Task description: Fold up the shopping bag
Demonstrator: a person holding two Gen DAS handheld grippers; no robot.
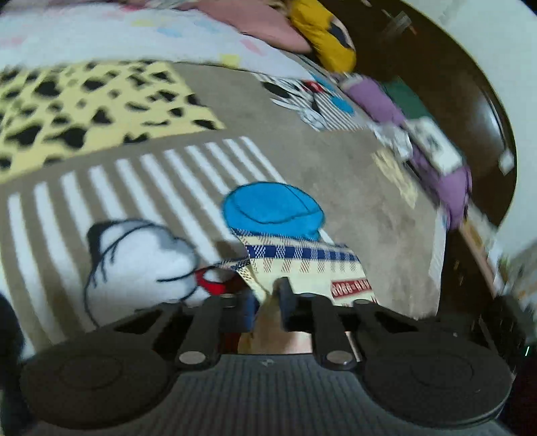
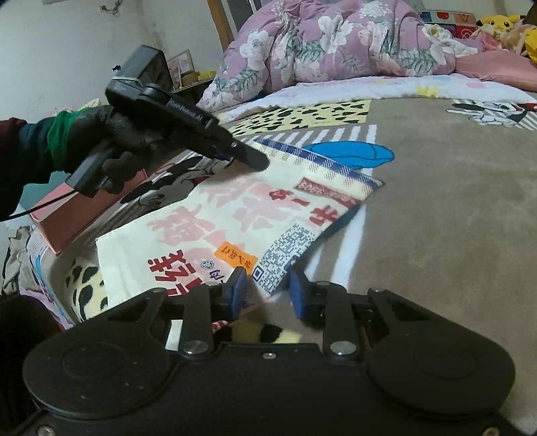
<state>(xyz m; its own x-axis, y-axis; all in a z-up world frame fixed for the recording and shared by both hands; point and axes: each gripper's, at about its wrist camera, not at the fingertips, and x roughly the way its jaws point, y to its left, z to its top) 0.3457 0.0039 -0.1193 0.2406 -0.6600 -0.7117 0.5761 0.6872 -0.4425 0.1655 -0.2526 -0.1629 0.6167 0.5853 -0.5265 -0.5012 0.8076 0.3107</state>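
The shopping bag (image 2: 235, 214) is cream with red characters, a QR code and a blue checked band; it lies on the bed blanket, its far end raised. My left gripper (image 1: 268, 295) is shut on the bag's (image 1: 302, 265) edge near the checked band. In the right wrist view the left gripper (image 2: 248, 157) is held by a black-gloved hand at the bag's far left edge. My right gripper (image 2: 266, 285) is open, its blue pads either side of the bag's near corner by the QR code.
A brown cartoon blanket (image 2: 436, 208) covers the bed. A pink box (image 2: 80, 214) lies left of the bag. A floral purple duvet (image 2: 335, 40) and plush toys (image 2: 503, 23) are at the back. The bed's right edge (image 1: 443, 234) drops to a dark floor.
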